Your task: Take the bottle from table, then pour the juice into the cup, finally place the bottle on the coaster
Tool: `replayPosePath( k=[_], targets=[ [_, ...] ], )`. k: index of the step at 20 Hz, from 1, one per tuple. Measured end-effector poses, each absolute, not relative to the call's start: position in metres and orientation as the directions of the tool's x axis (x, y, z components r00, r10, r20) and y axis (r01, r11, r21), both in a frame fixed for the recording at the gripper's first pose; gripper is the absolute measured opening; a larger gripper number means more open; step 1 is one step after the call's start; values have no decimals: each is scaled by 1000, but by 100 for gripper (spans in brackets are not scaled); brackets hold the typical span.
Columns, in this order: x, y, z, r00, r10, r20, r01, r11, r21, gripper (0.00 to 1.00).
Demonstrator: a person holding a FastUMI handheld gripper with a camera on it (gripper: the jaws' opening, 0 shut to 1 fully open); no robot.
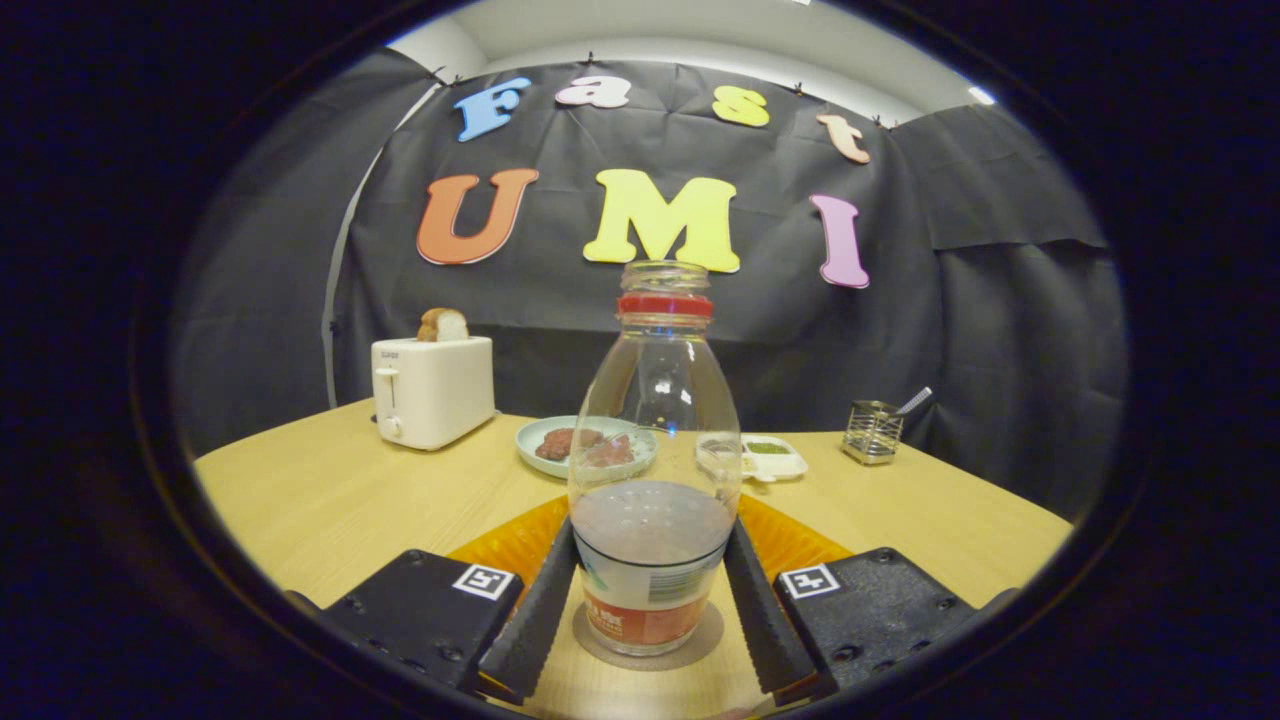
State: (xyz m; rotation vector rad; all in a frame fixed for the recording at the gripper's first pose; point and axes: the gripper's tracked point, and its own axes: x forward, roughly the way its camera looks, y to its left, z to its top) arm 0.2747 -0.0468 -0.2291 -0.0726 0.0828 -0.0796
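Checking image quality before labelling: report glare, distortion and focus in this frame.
Gripper view: fisheye bends the table edge; bright highlights glint on the bottle shoulder; bottle and the tongs pressing its sides look sharp; toaster and plate beyond slightly soft; lighting even.

bottle [654, 470] upright on coaster [700, 640]; tool [650, 610] fingers flank it

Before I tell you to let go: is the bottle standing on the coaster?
Yes. The bottle stands upright on the round coaster, between the fingers of the gripper, which press on its sides.
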Motion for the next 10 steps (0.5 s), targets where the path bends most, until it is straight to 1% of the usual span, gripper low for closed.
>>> replayPosePath(
  k=[1, 5, 7, 10],
  targets=[
    [274, -49, -230, 993, -91, -79, 85, 993, -77, 82],
    [272, -45, -234, 994, -50, -95, 48, 999, -22, 94],
    [268, -46, -232, 994, -48, -100, 46, 999, -18, 98],
    [260, -47, -220, 995, -45, -87, 44, 999, -17, 98]
  ],
)
